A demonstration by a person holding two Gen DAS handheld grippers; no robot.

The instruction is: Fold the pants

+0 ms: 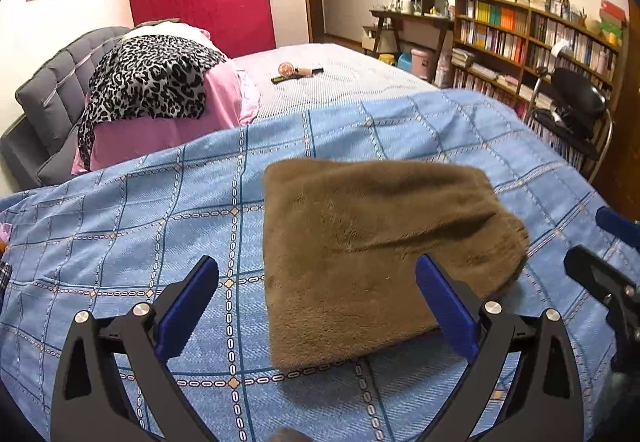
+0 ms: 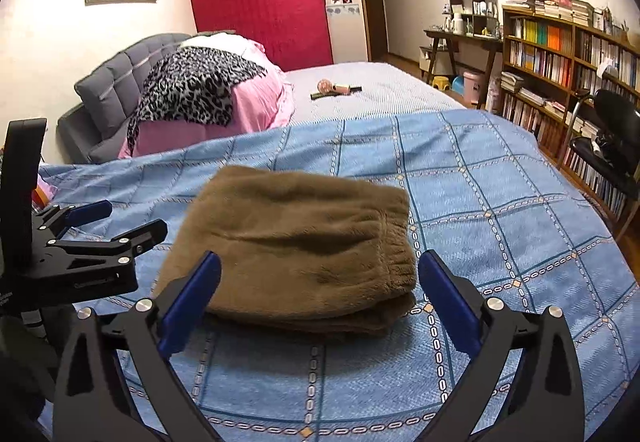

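Note:
The brown fleece pants lie folded into a compact stack on the blue checked bedspread; they also show in the right wrist view, with the elastic waistband on the right side. My left gripper is open and empty, just in front of the pants, its right finger near the stack's near edge. My right gripper is open and empty, its jaws spread wide before the stack's near edge. The right gripper shows at the right edge of the left wrist view; the left gripper shows at the left of the right wrist view.
A pink quilt with a leopard-print cloth lies by the grey headboard. A small fan and a comb lie on the far mattress. A bookshelf and a black chair stand to the right of the bed.

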